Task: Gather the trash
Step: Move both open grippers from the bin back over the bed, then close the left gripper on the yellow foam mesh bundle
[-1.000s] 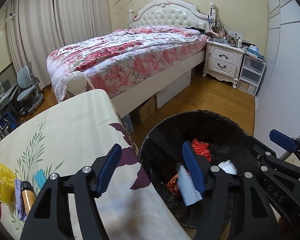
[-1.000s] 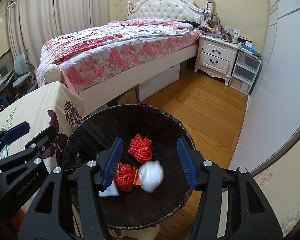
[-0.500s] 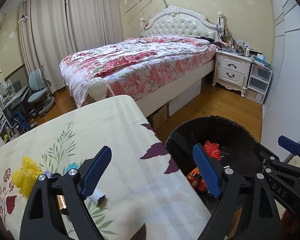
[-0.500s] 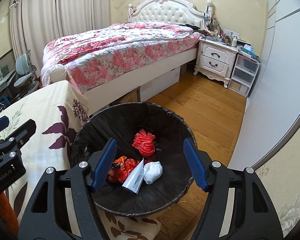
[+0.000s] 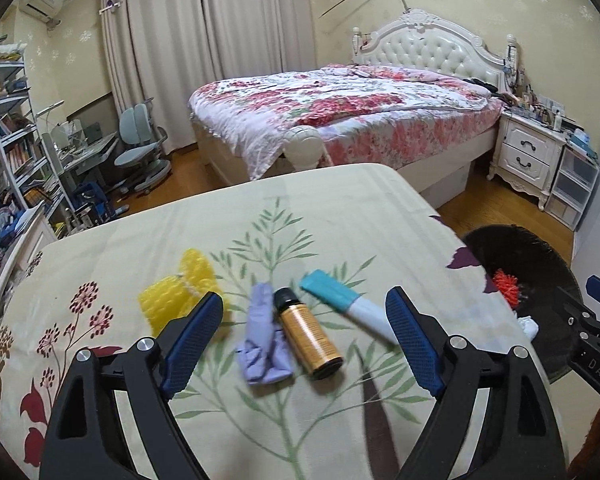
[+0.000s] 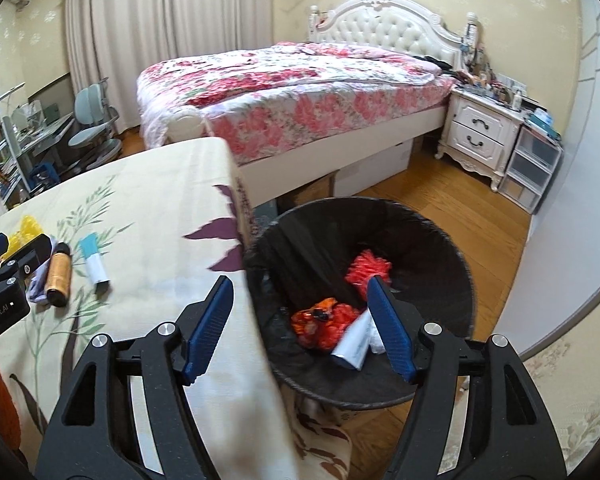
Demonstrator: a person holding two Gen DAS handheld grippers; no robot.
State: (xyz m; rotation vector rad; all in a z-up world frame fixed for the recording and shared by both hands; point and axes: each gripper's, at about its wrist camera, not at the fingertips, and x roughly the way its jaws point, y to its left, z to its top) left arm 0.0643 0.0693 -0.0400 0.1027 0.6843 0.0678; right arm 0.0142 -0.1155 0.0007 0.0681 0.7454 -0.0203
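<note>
Low in the left wrist view, the left gripper (image 5: pixel 304 336) is hanging with fingers apart and empty over four pieces waiting on the table (image 5: pixel 340 200): a purple cloth (image 5: pixel 262 340), a gold bottle (image 5: pixel 308 334), a teal-and-white tube (image 5: pixel 346 306) and yellow mesh (image 5: pixel 182 294). The right gripper (image 6: pixel 300 322), likewise spread and empty, is hovering by the bin (image 6: pixel 440 236), centre-right, which is holding red netting (image 6: pixel 368 266), orange wrappers (image 6: pixel 324 322) and a white packet (image 6: pixel 354 344). Roughly half seems collected.

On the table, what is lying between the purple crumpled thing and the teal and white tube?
The gold bottle with a black cap lies between the purple crumpled piece and the teal and white tube. The left wrist view shows this best.
</note>
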